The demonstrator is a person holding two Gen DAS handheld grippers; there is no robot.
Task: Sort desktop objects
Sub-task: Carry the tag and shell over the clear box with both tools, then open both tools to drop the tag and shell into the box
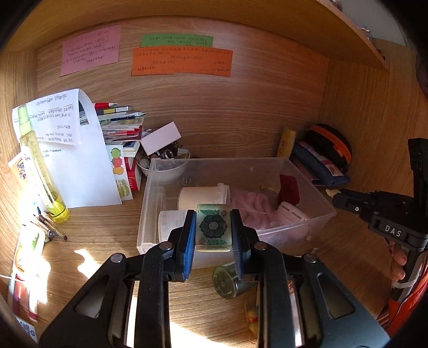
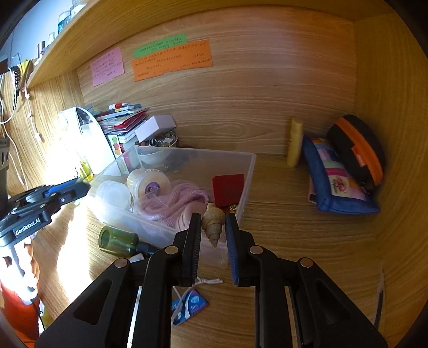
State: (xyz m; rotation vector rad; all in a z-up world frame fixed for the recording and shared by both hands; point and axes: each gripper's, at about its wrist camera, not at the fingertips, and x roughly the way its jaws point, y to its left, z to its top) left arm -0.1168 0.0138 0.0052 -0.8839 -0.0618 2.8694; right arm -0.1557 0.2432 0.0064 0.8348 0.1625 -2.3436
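The clear plastic bin sits mid-desk with its top open, but its floor is crowded: a white jar, pink cord, a red pouch and a round tub fill most of it, leaving bare floor only along the far wall. Left of the bin, a yellow spray bottle, leaning papers and loose pens block the way. Behind it stand a bowl of trinkets and stacked books. To the right, bare desk runs to a blue patchwork pouch and a black-and-orange case in the corner. In front of the bin lie a green bottle and a blue packet. A shelf caps the space overhead.
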